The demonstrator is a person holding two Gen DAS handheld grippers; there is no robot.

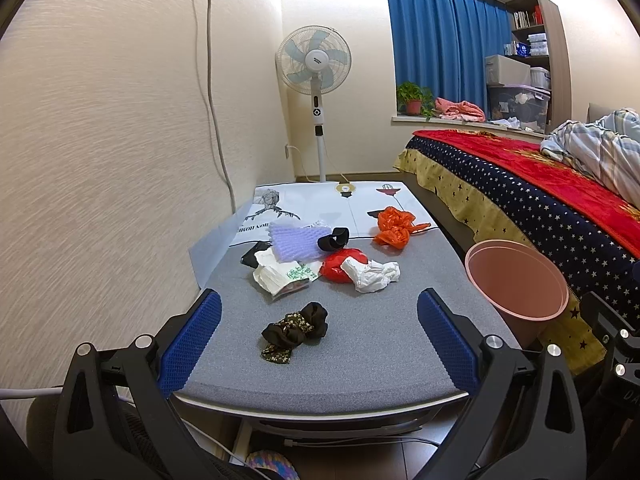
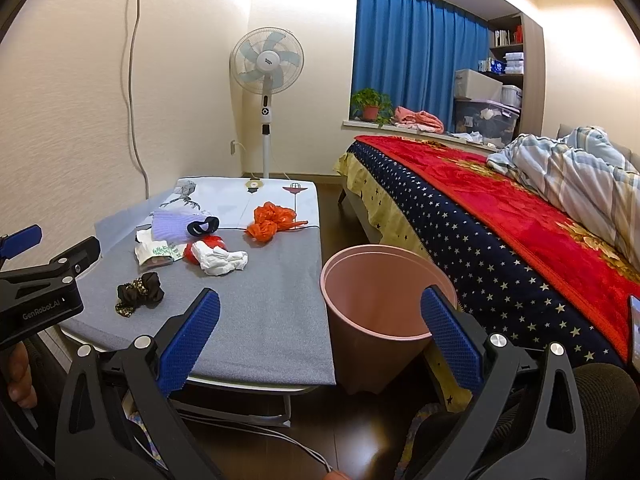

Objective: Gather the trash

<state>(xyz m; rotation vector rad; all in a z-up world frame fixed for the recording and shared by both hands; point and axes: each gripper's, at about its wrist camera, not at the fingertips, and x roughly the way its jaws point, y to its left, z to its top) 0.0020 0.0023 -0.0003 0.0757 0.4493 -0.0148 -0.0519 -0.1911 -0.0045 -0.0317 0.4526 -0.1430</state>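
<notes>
Here the left gripper (image 1: 319, 312) hangs over the near edge of the table (image 1: 380, 360), its blue fingers (image 1: 191, 342) spread wide with nothing between them. Just ahead of it on the grey mat lies a black scrunchie (image 1: 296, 330) with a speckled band. Farther back the trash sits in a loose cluster: a white wad (image 1: 374, 275) touching a red bag (image 1: 340, 265), a printed wrapper (image 1: 286, 276) beside them, a lilac foam sheet (image 1: 296, 240) with a black piece (image 1: 334, 239) resting on its right edge, and an orange bag (image 1: 394, 226) a little apart toward the far right.

The right gripper (image 2: 320, 314) is also splayed and holds nothing (its right finger overlaps the rim of the bin in the right wrist view). The pink bin (image 2: 384, 300) stands upright on the floor between the table and the bed (image 2: 500, 232), touching neither gripper. A fan (image 2: 266, 65) stands against the far wall, beyond the table.
</notes>
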